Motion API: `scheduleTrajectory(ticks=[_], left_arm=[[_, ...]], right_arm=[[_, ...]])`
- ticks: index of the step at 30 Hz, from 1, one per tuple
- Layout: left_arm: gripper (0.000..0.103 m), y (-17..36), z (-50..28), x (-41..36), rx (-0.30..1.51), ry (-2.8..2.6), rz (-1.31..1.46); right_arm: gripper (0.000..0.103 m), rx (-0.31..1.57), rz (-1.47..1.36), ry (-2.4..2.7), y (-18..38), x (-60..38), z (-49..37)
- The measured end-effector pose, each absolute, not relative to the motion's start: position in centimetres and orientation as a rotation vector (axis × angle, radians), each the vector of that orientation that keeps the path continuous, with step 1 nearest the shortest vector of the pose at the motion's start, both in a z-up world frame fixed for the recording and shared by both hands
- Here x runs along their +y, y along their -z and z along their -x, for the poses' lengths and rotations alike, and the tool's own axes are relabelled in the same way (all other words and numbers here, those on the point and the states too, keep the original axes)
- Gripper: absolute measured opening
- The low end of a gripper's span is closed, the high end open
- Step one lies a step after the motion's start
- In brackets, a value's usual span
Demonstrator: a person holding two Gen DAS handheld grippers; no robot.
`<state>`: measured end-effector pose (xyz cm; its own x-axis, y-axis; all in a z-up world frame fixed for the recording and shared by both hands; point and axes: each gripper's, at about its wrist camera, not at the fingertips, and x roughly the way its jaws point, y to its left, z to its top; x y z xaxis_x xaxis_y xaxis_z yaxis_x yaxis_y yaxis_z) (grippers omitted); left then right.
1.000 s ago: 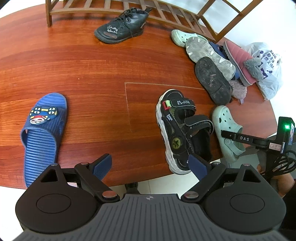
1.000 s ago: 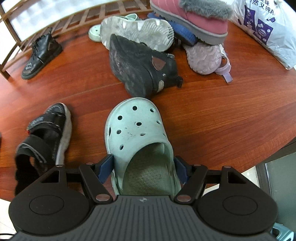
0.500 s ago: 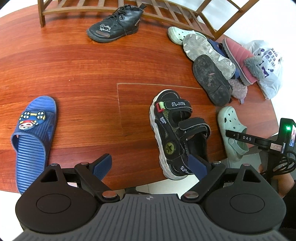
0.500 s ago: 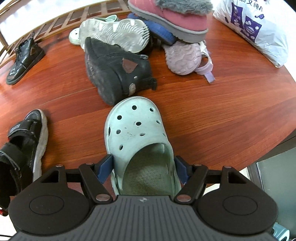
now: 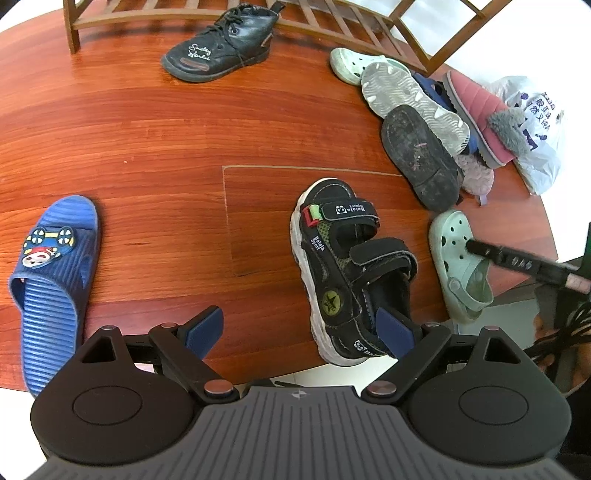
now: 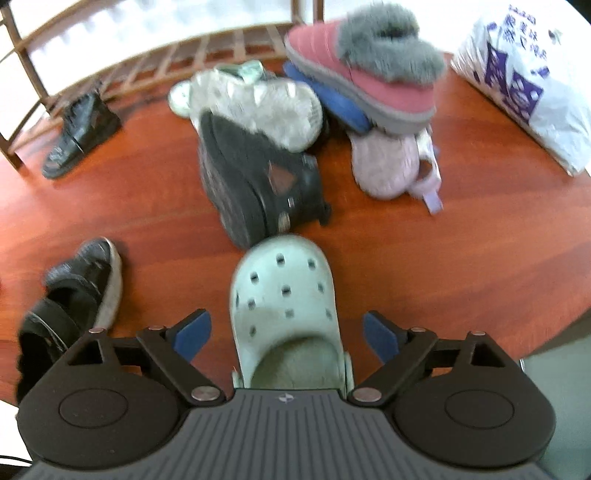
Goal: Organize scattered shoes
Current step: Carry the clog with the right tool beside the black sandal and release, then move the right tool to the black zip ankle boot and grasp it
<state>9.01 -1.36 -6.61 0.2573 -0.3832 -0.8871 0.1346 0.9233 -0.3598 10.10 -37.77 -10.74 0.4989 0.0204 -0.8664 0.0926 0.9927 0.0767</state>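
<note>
- A red-brown wooden table carries scattered shoes; a slatted wooden shoe rack stands along its far edge.
- Near the far right edge lies a pile: a white plastic bag, a pink fur-lined slipper, a pale sneaker sole-up and a black boot on its side.
- A black lace-up boot stands alone by the rack; a blue cartoon slide lies at the near left edge.
- A black strap sandal overhangs the near edge, its heel touching one pad of the left gripper, which is spread wide and holds nothing.
- The mint green clog sits at the near right edge, toe close to the tipped boot, heel over the edge.
- The right gripper straddles the clog with its jaws parted, both pads clear of its sides.
- Risk, as a judgement: with so much heel past the edge, a nudge could knock the clog or the sandal off the table; pushing forward could also shove the clog into the pile.
</note>
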Motion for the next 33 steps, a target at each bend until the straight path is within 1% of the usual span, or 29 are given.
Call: scheduleTrajectory(ticks=[10,20,27,28,30,33], left_arm=[[0.091,6.6,-9.1,-1.6,1.257,0.308,0.255],[0.091,6.2,-8.5,-1.8,1.239,0.245,0.291],[0.091,6.2,-8.1,-1.6,1.241,0.198,0.316],[0.091,6.2,-8.0,-1.6,1.24,0.193,0.32],[0.091,6.2,-7.9,-1.6,1.238,0.183,0.328],[0.091,6.2,-7.7,-1.4,1.236,0.167,0.342]], right_arm=[[0.093,1.046,-0.079,-0.094,9.4,-39.5,-15.0],[0.093,1.083,-0.067,-0.202,11.2,-41.2,-19.8],[0.095,1.126,-0.114,-0.283,12.9,-41.8,-22.6],[0.093,1.128,-0.113,-0.29,13.1,-41.7,-22.7],[0.086,1.127,-0.111,-0.306,13.2,-41.3,-22.9],[0.085,1.121,-0.098,-0.314,13.0,-40.6,-22.9]])
